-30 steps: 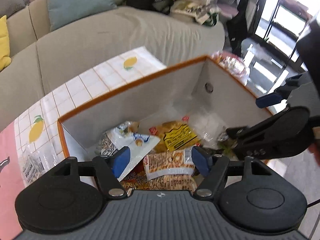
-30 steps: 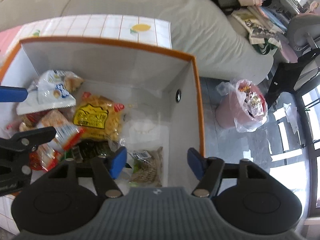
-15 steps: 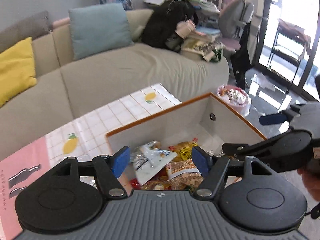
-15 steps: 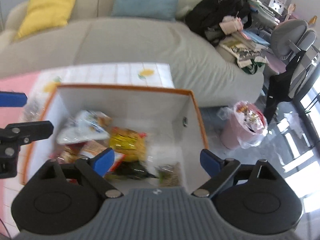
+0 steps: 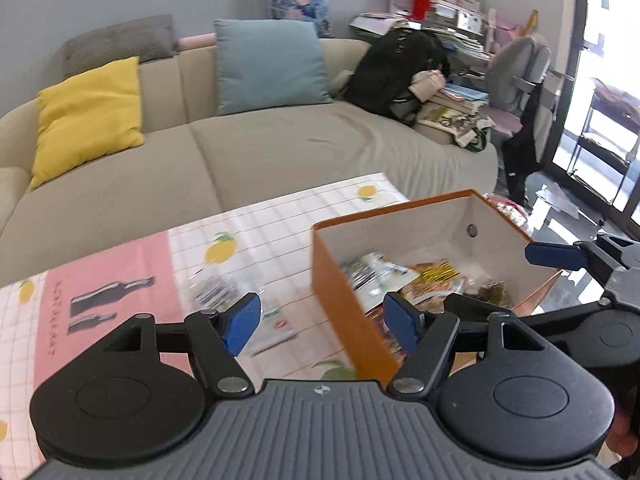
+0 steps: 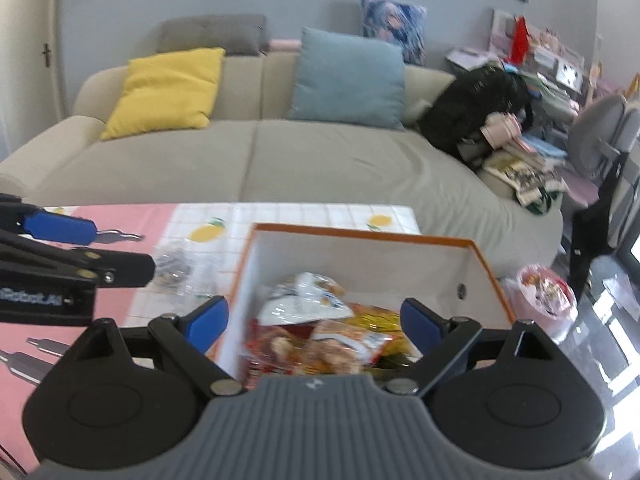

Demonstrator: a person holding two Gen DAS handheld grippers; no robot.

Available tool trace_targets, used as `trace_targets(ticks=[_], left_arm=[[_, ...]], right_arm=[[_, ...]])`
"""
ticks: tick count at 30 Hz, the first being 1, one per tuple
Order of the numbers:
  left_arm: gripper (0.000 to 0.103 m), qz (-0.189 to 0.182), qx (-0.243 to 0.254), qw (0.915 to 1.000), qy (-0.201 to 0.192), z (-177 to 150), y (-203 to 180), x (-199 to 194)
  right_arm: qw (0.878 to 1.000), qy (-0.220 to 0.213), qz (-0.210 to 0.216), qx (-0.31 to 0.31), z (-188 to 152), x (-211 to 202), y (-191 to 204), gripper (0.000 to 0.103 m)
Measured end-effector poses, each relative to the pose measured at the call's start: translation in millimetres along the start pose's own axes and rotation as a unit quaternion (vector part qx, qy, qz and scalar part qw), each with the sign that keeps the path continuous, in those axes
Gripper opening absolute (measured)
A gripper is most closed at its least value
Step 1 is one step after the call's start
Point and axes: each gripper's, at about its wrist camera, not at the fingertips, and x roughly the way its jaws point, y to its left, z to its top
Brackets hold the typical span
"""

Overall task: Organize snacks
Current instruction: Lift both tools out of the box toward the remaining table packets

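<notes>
Snacks [image 6: 320, 332] sit heaped in the orange box [image 5: 348, 280] at the right end of the surface [image 5: 280, 232], gathered there to keep them in one place. My left gripper [image 5: 320, 322] hangs released and empty above the box's near corner. My right gripper [image 6: 314, 318], its jaws just widened with nothing between them, hovers over the pile. A few clear packets [image 5: 224, 292] lie outside on the lemon-print cloth [image 5: 256, 240], probably next to go in.

Our right claw [image 6: 314, 322] hangs empty, jaws wide, over the orange box [image 6: 490, 270] of snack packets [image 6: 306, 300] on the bench [image 6: 280, 216].
</notes>
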Motion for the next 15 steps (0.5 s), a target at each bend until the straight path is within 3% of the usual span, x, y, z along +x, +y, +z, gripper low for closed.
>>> trace_targets(ticks=[10,15], left_arm=[[0.082,0.03,-0.045,0.9983,0.021,-44.3,68.0,-7.5],[0.08,0.031,-0.071,0.9967,0.027,-60.3,100.4,-4.1]], right_arm=[[0.998,0.0,0.054,-0.027,-16.0,12.5,64.9,0.087],[0.997,0.002,0.062,-0.039,-18.5,26.7,91.6,0.079]])
